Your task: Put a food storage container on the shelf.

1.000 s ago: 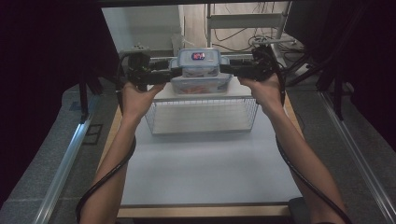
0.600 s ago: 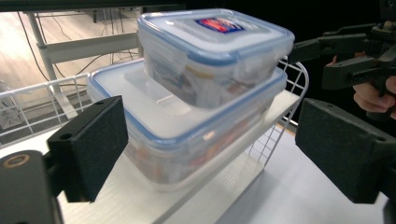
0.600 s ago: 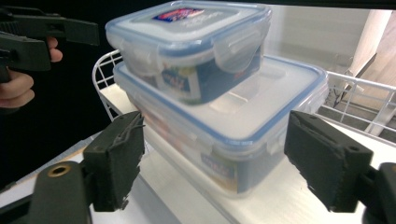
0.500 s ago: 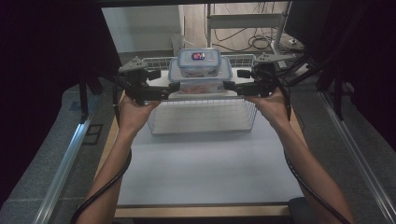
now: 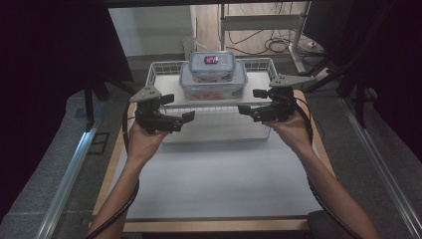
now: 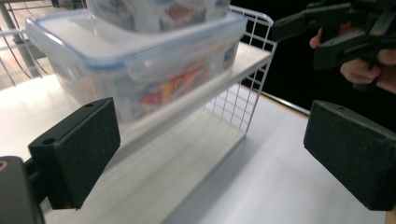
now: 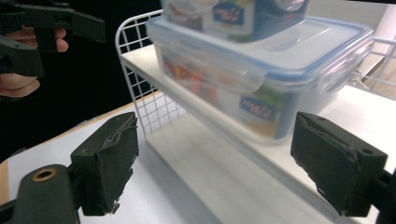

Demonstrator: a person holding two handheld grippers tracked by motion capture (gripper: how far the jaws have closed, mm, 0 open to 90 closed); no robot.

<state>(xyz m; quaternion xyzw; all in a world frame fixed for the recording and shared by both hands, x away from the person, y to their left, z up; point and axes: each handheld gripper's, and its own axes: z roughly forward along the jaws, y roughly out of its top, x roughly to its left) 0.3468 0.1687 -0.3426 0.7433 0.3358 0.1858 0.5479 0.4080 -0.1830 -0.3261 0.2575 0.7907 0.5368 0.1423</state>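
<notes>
Left of centre in the high view: left gripper [image 5: 188,117], held in a hand [image 5: 142,142] over the near edge of the white wire rack [image 5: 161,66], jaws spread wide with nothing between them, just opened further, tips pointing toward frame centre. Upper centre of that view: large clear container with blue-trimmed lid [image 5: 213,85] resting on the rack's upper shelf, small clear container [image 5: 211,65] stacked on top of it, both apart from either tool. Right of centre: right gripper [image 5: 249,102], likewise spread and empty, also just opened further, tips facing the left one across the front of the rack, white table [image 5: 219,174] below. In the left gripper view: two black pads low at the left and right edges, large container in the upper left on the shelf board, coloured packets visible through its wall, the other tool at the upper right. In the right gripper view: left gripper at the upper left, rack mesh left of centre, large container [image 7: 261,79] across the upper right, nothing between the worn black pads at the bottom.
</notes>
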